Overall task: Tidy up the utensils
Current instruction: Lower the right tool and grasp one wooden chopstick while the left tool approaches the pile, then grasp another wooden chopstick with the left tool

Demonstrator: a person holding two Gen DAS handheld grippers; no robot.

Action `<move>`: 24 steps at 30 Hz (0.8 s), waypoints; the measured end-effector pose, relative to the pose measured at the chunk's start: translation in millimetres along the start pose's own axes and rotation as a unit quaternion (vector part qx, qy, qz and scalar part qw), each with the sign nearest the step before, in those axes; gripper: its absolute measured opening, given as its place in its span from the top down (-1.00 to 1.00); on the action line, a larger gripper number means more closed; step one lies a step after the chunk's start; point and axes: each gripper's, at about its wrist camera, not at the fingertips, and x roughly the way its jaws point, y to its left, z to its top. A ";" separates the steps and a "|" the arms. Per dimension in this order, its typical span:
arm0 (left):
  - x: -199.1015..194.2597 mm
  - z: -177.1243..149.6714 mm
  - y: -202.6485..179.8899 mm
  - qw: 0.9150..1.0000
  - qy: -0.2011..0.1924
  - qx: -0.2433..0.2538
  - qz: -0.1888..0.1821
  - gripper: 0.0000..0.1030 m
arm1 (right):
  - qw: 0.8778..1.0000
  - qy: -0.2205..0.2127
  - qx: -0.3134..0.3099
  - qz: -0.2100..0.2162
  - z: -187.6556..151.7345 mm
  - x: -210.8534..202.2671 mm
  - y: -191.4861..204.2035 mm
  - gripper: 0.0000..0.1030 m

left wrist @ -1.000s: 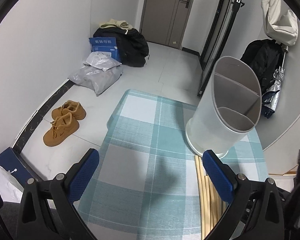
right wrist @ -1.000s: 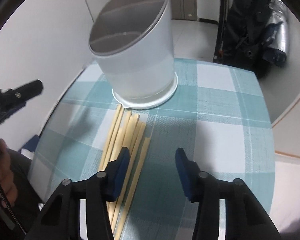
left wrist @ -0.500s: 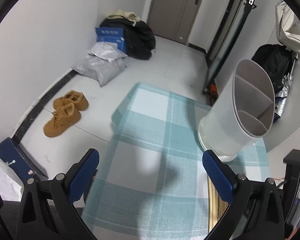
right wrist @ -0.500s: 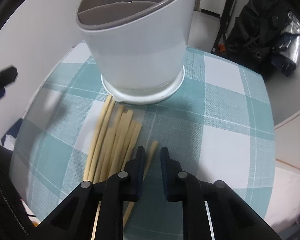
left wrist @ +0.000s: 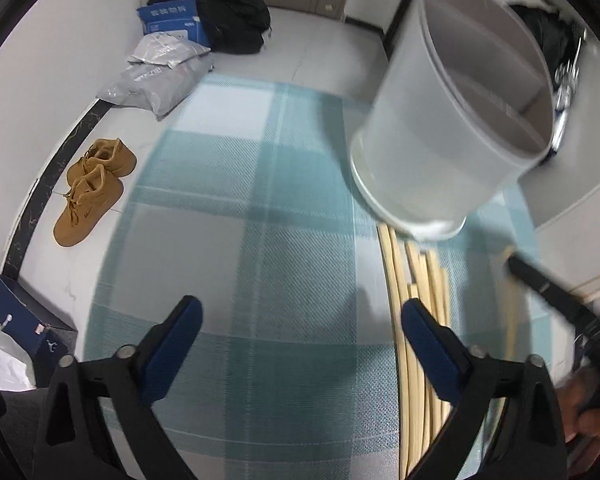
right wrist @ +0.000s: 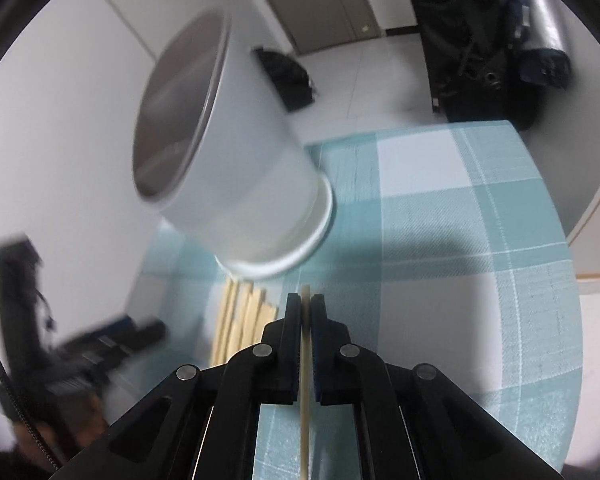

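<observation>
A white utensil holder (left wrist: pixel 452 120) with inner dividers stands on the teal checked tablecloth (left wrist: pixel 260 240); it also shows in the right wrist view (right wrist: pixel 236 160). Several wooden chopsticks (left wrist: pixel 416 320) lie in a bundle in front of it, also in the right wrist view (right wrist: pixel 240 316). My right gripper (right wrist: pixel 305 304) is shut on one chopstick (right wrist: pixel 305 380), held above the cloth just right of the bundle. My left gripper (left wrist: pixel 300 320) is open and empty, above the cloth left of the bundle.
The round table edge (left wrist: pixel 112 240) drops to the floor on the left, where brown shoes (left wrist: pixel 92 192), grey bags (left wrist: pixel 156 76) and a blue box (left wrist: pixel 172 20) lie. Black bags (right wrist: pixel 496 60) stand beyond the table's far side.
My right gripper closed on one chopstick and lifted it off the cloth. My left gripper moved closer to the holder and bundle, still open.
</observation>
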 end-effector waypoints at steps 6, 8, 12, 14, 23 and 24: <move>2.1 -7.1 -12.8 0.999 0.004 0.028 0.027 -0.78 | 0.997 -0.055 0.036 0.039 9.8 -24.8 -24.2 0.93; -0.5 -7.6 -14.6 0.999 0.004 0.031 0.028 -0.78 | 0.995 -0.066 0.048 0.050 12.3 -31.1 -21.4 0.93; 4.8 -10.8 -19.6 0.998 0.005 0.046 0.046 -0.79 | 0.991 -0.081 0.079 0.066 11.3 -44.2 -27.5 0.93; 4.1 -13.0 -21.3 0.997 0.000 0.059 0.056 -0.79 | 0.991 -0.086 0.080 0.071 10.5 -53.3 -28.9 0.93; 0.6 -19.1 -13.1 0.995 0.012 0.062 0.071 -0.61 | 0.990 -0.106 0.065 0.072 14.2 -55.8 -30.9 0.93; 0.5 -18.1 -13.7 0.996 0.012 0.061 0.071 -0.56 | 0.989 -0.106 0.066 0.073 14.4 -55.4 -30.6 0.93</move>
